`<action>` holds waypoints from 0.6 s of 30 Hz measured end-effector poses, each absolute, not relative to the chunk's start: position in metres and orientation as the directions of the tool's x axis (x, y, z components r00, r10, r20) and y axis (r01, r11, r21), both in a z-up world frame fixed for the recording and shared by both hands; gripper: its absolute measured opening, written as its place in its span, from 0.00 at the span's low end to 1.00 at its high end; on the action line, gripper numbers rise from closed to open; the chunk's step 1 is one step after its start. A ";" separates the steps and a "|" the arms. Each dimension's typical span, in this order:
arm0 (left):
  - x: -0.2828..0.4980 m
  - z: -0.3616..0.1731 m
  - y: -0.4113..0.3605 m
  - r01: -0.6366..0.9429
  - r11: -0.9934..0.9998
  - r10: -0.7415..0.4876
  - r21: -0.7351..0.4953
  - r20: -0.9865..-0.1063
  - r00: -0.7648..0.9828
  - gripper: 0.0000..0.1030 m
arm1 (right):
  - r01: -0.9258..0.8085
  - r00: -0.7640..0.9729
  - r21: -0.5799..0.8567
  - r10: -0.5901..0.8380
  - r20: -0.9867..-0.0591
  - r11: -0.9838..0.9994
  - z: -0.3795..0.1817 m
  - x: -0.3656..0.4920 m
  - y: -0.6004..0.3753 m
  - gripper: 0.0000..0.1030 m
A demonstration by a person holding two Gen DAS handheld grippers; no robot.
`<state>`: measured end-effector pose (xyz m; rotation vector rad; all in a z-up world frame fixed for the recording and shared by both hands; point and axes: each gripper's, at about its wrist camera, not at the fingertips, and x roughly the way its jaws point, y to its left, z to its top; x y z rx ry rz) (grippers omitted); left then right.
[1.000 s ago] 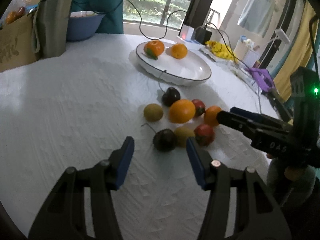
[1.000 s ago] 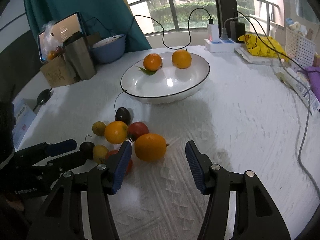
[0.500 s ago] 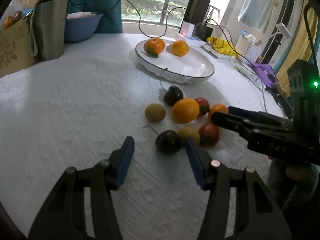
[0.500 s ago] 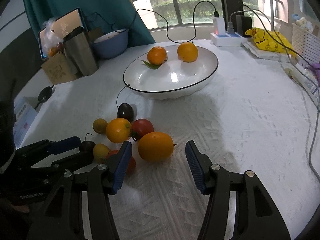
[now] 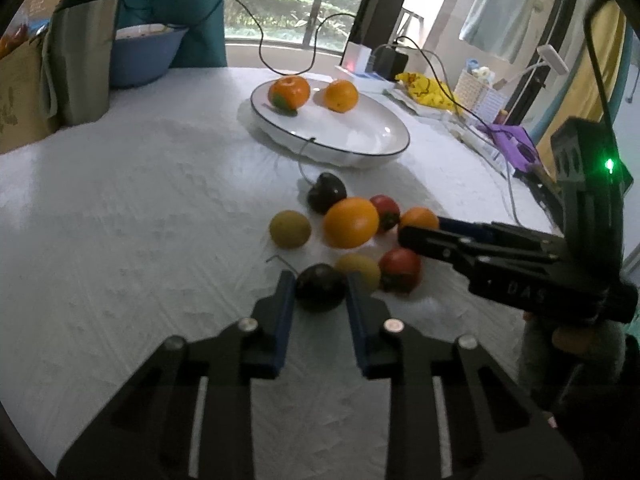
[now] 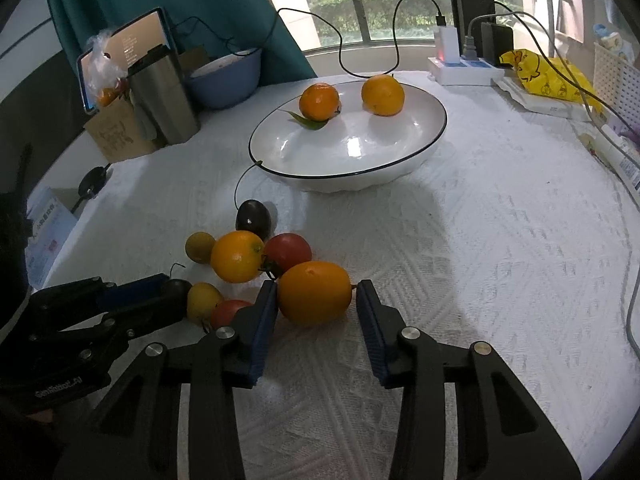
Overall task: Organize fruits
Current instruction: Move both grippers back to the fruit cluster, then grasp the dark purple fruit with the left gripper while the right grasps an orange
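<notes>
My left gripper [image 5: 320, 290] is shut on a dark round fruit with a stem [image 5: 320, 292], which rests on the white cloth. My right gripper [image 6: 316, 292] is closing around a small orange [image 6: 314, 292]. Its left pad touches the orange and a sliver of gap shows at its right pad. Between the two lie a bigger orange [image 6: 237, 256], a red tomato [image 6: 288, 252], a second tomato [image 5: 400, 270], two yellowish fruits [image 5: 290, 229] [image 5: 358, 270] and another dark fruit [image 5: 326, 192]. Behind them, the white plate [image 6: 348, 172] holds two oranges [image 6: 319, 102] [image 6: 383, 95].
A steel cup [image 5: 80, 60], a blue bowl [image 5: 144, 54] and a cardboard box [image 6: 116, 132] stand at the back left. A power strip [image 6: 460, 68] with cables, a yellow bag [image 6: 540, 72] and a white basket [image 6: 616, 76] line the back right.
The left jaws have closed onto the dark stemmed fruit. The right jaws have narrowed around the small orange. Both hands have stayed nearly in place.
</notes>
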<state>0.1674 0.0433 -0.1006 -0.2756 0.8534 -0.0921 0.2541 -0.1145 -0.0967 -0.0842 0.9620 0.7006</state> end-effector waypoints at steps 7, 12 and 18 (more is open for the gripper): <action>0.164 -0.094 0.048 -0.031 0.954 -0.200 -0.298 -0.713 0.672 0.26 | -0.585 0.380 0.228 0.511 -0.771 0.779 -0.092 0.254 -0.114 0.41; 0.162 -0.082 0.051 -0.026 0.954 -0.197 -0.299 -0.688 0.698 0.25 | -0.584 0.398 0.223 0.515 -0.759 0.780 -0.083 0.257 -0.116 0.41; 0.162 -0.066 0.053 -0.018 0.960 -0.177 -0.280 -0.653 0.736 0.25 | -0.587 0.425 0.213 0.521 -0.741 0.781 -0.069 0.260 -0.119 0.41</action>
